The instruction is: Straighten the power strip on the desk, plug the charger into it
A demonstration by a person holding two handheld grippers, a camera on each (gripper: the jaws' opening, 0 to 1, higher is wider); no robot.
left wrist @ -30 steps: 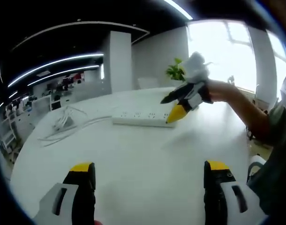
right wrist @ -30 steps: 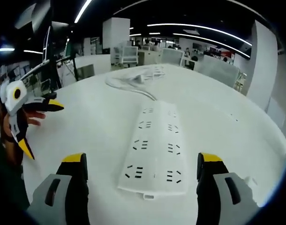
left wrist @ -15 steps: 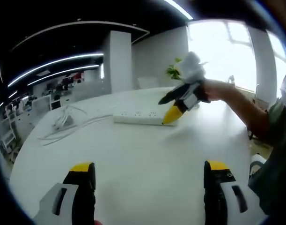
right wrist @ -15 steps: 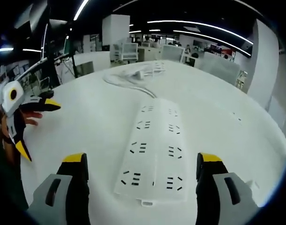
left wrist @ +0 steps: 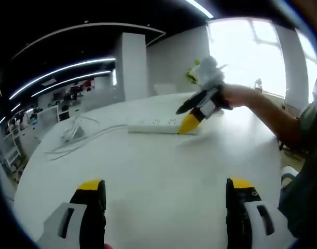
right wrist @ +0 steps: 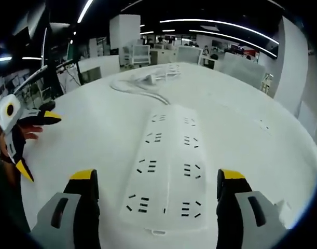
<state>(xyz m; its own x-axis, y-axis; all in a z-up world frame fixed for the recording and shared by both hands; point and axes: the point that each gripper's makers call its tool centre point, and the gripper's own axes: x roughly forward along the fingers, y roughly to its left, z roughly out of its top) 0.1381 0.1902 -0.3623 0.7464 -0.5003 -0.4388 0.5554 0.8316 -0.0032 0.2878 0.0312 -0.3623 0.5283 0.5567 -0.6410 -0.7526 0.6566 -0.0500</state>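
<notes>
Left gripper view, left to right: a loose bundle of white cable with the charger [left wrist: 70, 134] lies on the white counter [left wrist: 148, 176] at far left, its cord trailing toward the power strip [left wrist: 158, 125]. The power strip lies flat on the counter near the far edge, long side across the view. The right hand-held gripper [left wrist: 192, 115] comes in from the right, held by a hand [left wrist: 240, 96]; its yellow-tipped jaw points down at the near right end of the strip, whether touching it or just above cannot be told. A green plant [left wrist: 192, 78] stands behind it by the bright window. The left hand-held gripper [left wrist: 163, 194] is released: jaws wide apart, nothing between them, above bare counter, well apart from the strip.

Right gripper view, left to right: the left hand-held gripper [right wrist: 31, 140] shows at the left edge, held over the counter [right wrist: 91, 135], jaws spread, holding nothing. The power strip [right wrist: 167, 168] runs lengthwise away from the camera, two rows of sockets, all sockets unoccupied. Its near end sits between the jaws of the right hand-held gripper [right wrist: 157, 194], which is released, jaws wide on either side of the strip and not touching it. The cord leads from the strip's far end to the cable and charger [right wrist: 150, 80] at the far side of the counter.
</notes>
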